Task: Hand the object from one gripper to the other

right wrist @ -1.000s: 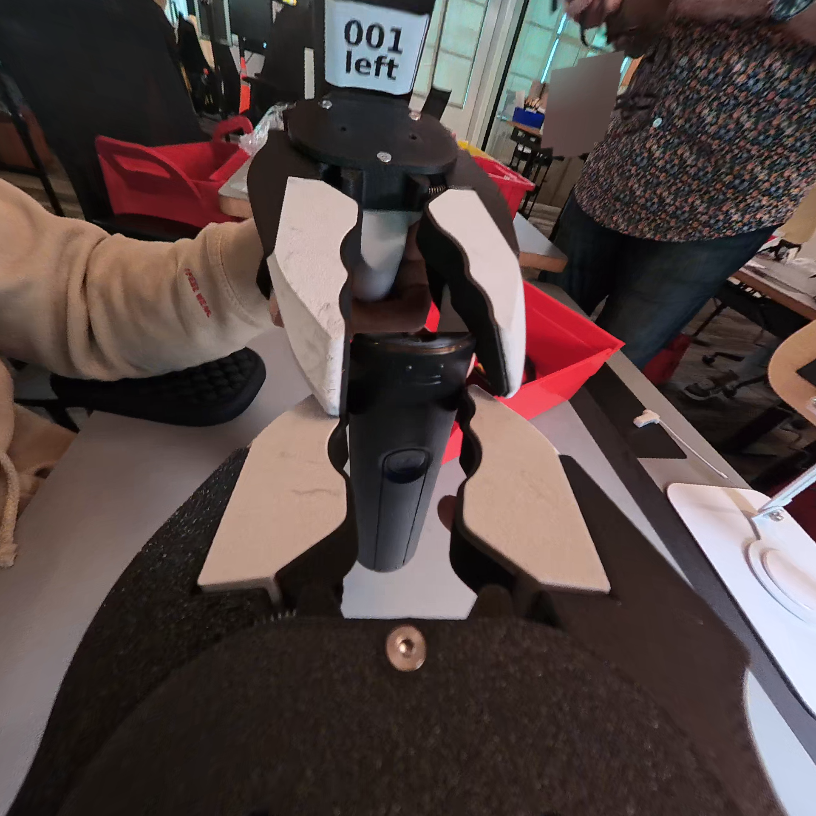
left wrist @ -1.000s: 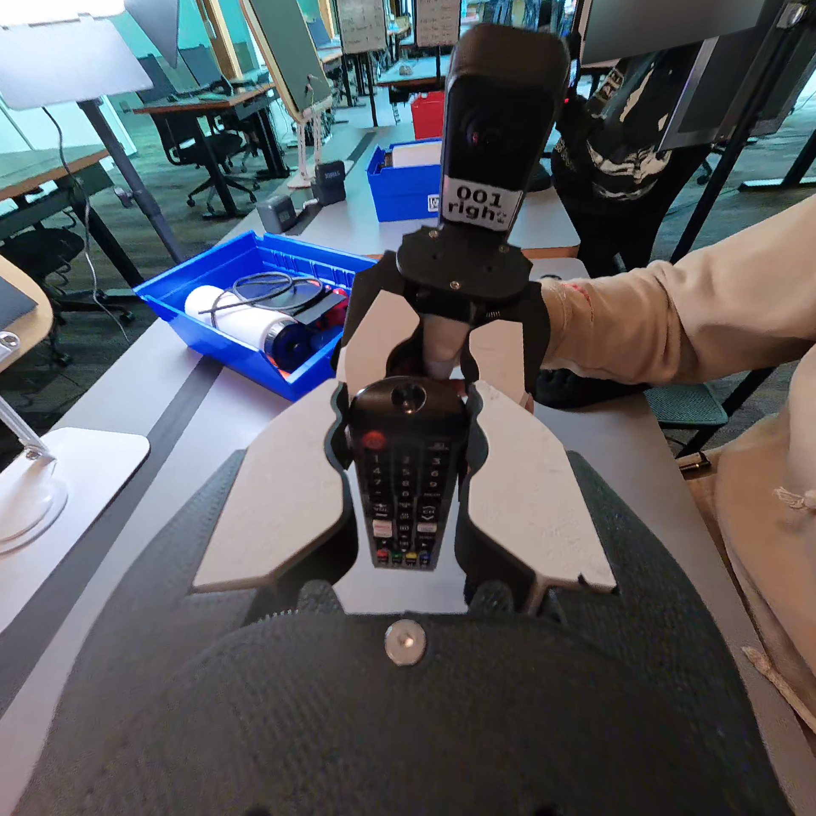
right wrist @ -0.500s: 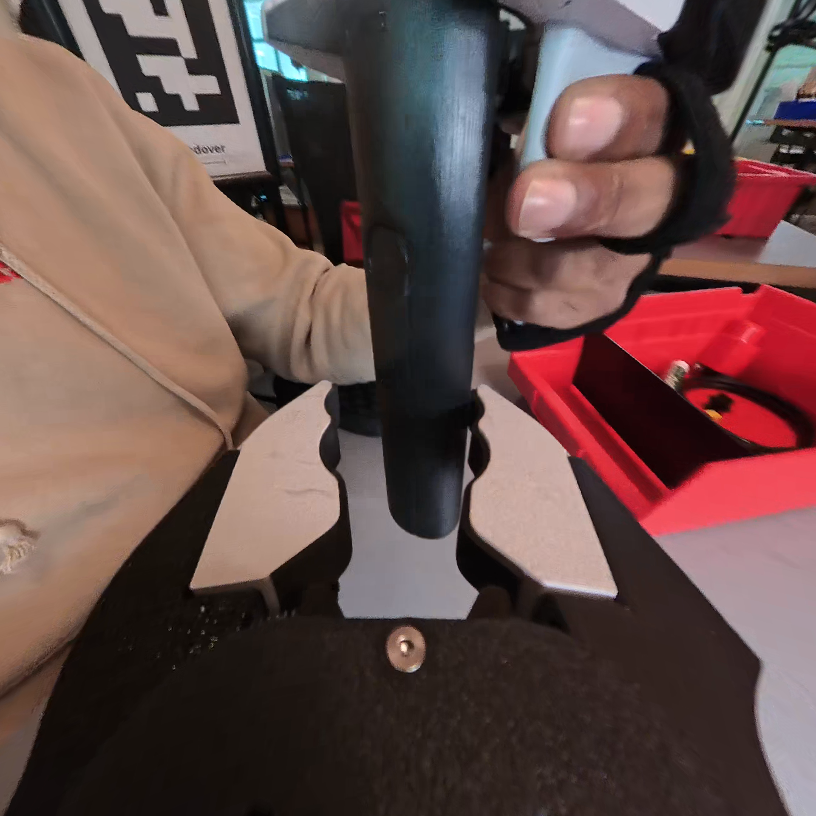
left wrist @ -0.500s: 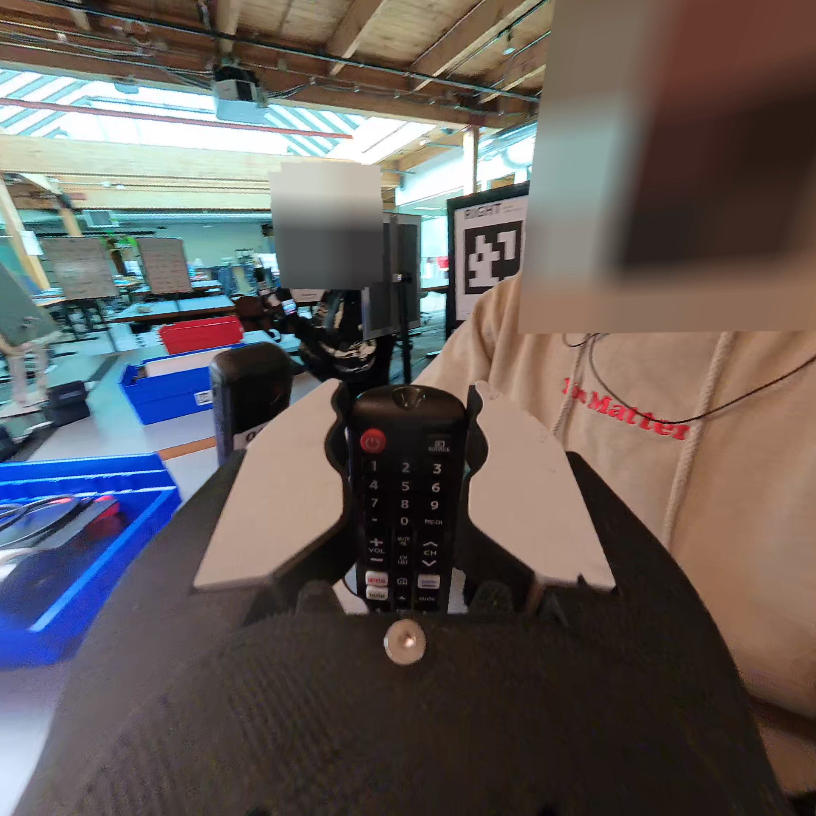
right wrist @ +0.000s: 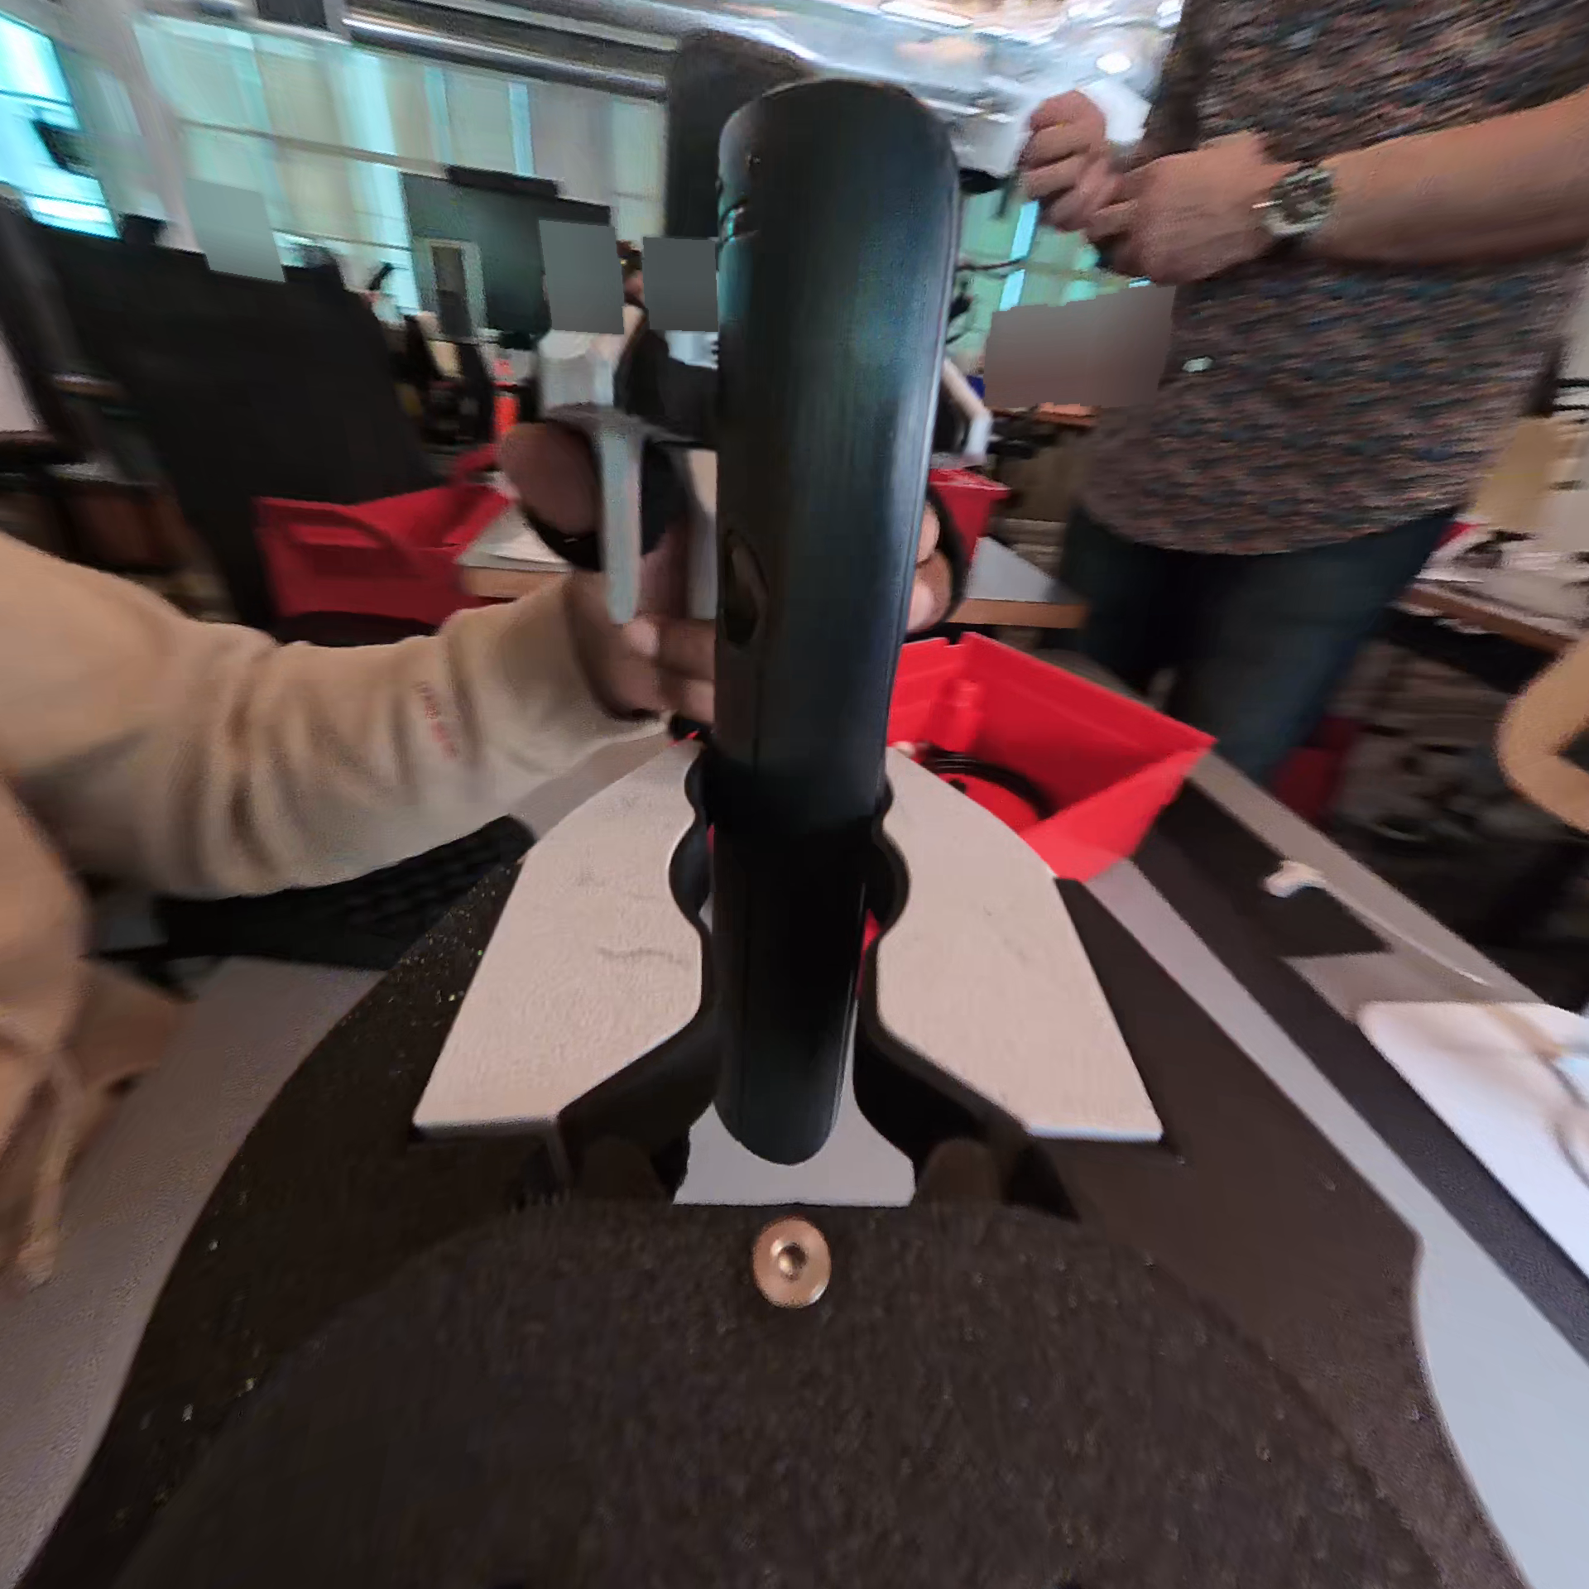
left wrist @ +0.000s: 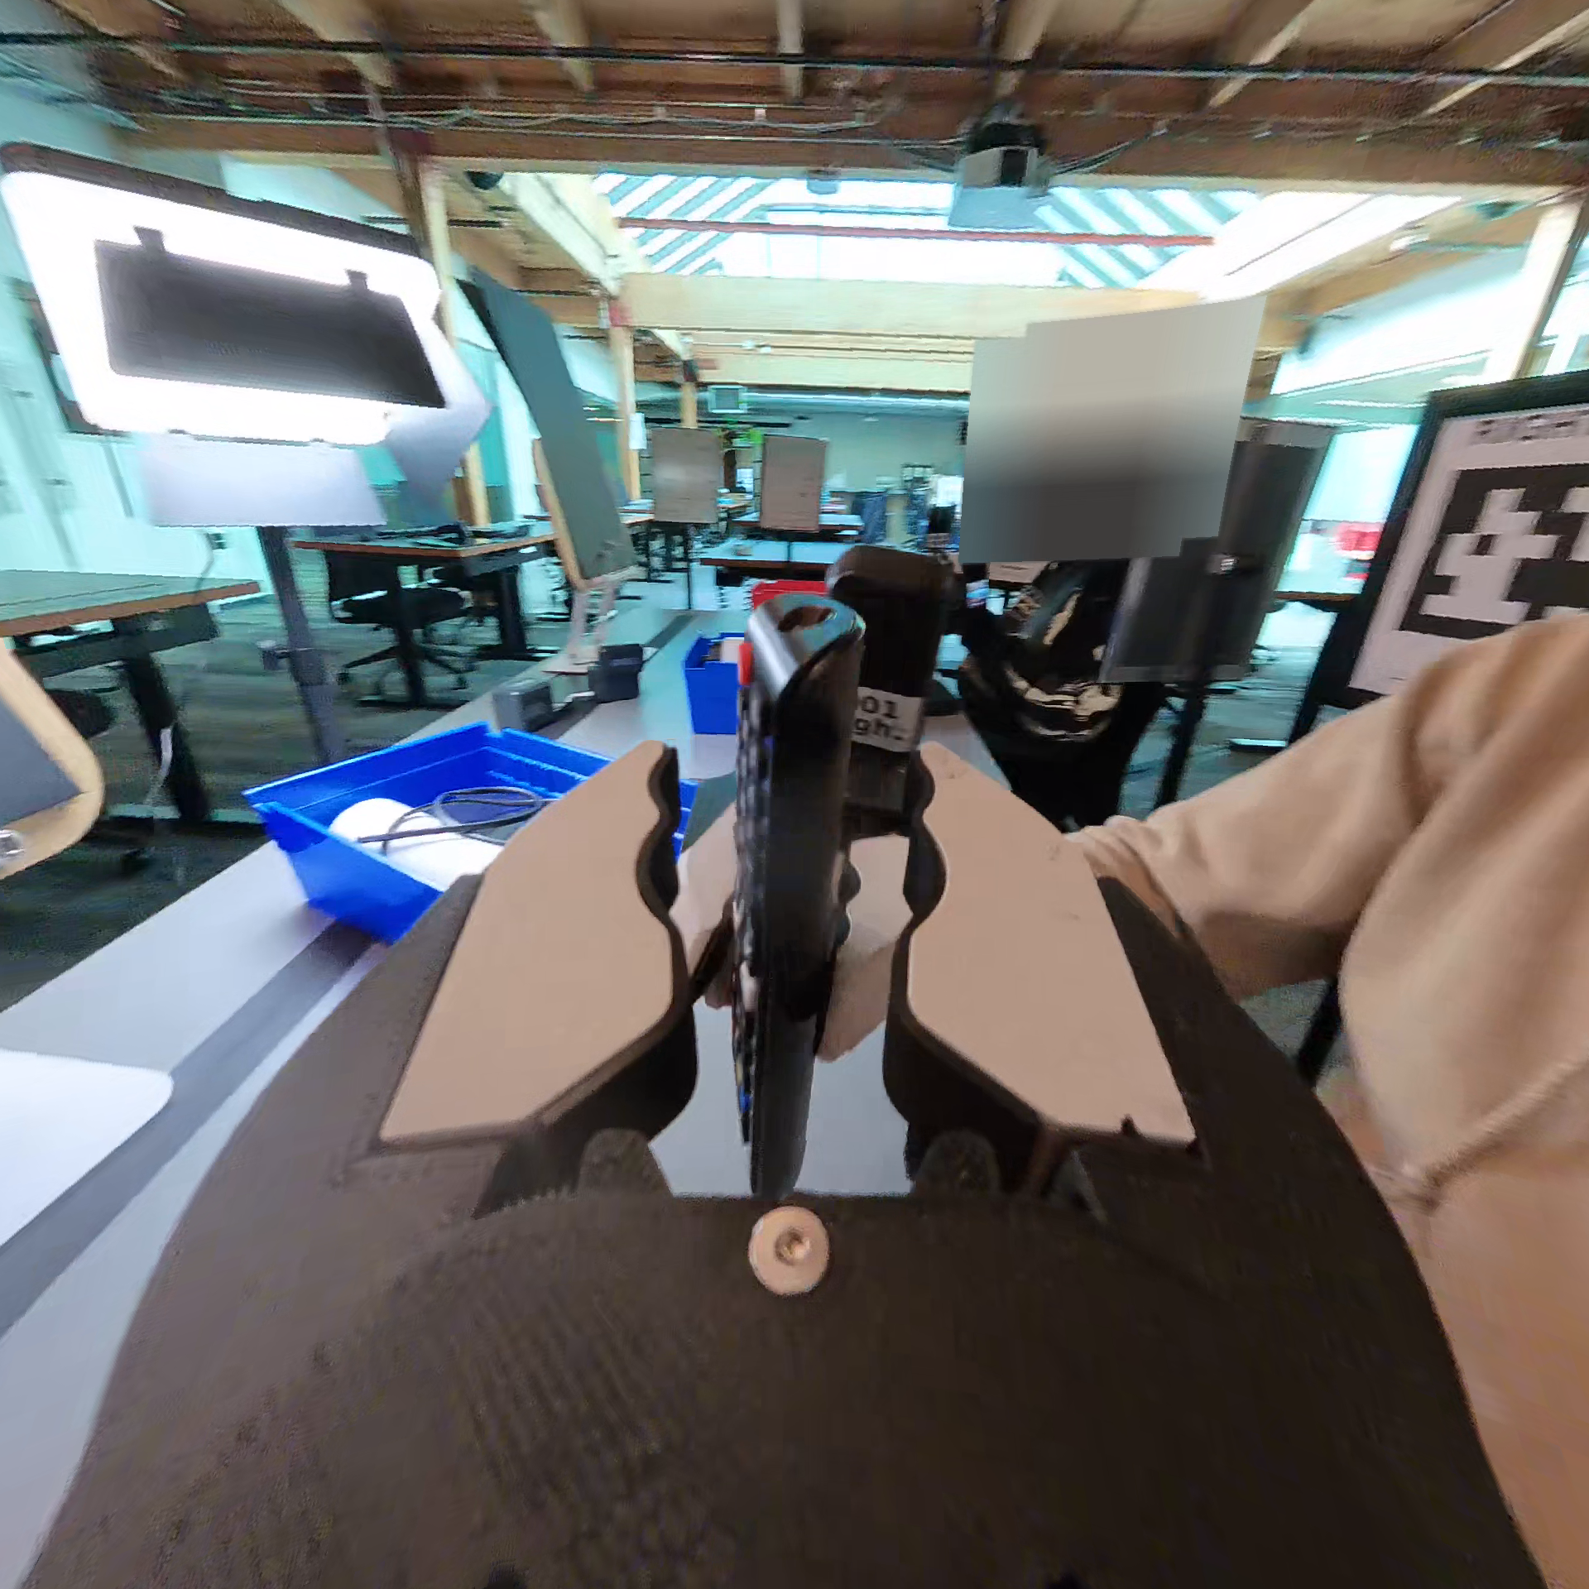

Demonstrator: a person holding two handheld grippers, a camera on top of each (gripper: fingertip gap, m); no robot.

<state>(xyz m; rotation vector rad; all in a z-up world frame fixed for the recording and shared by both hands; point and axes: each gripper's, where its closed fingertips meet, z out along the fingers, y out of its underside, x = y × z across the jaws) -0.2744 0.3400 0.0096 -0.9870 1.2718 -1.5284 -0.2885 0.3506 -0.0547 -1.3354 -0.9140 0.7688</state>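
The black remote (left wrist: 791, 860) stands edge-on between the fingers of my left gripper (left wrist: 791, 757). That gripper is open, with a gap on each side of the remote. My right gripper (right wrist: 791, 765) is shut on the lower end of the remote (right wrist: 817, 430), whose smooth back faces its camera. In the left wrist view the right gripper's black body (left wrist: 886, 688) rises behind the remote and its white pads (left wrist: 860, 980) clamp it. In the right wrist view a hand (right wrist: 550, 481) holds the left gripper behind the remote, mostly hidden.
A blue bin (left wrist: 387, 860) with a cable and a white roll sits on the grey table (left wrist: 215, 946) to the left. A red bin (right wrist: 1075, 774) sits beyond the right gripper. A person in a patterned shirt (right wrist: 1333, 344) stands close by. A white lamp base (right wrist: 1505, 1101) lies at the table edge. There is about 6 centimeters between the tips of the two grippers.
My left gripper was shut on the remote and has opened. The remote, face-up in the left wrist view half a second ago, now shows edge-on, clamped by the right gripper.
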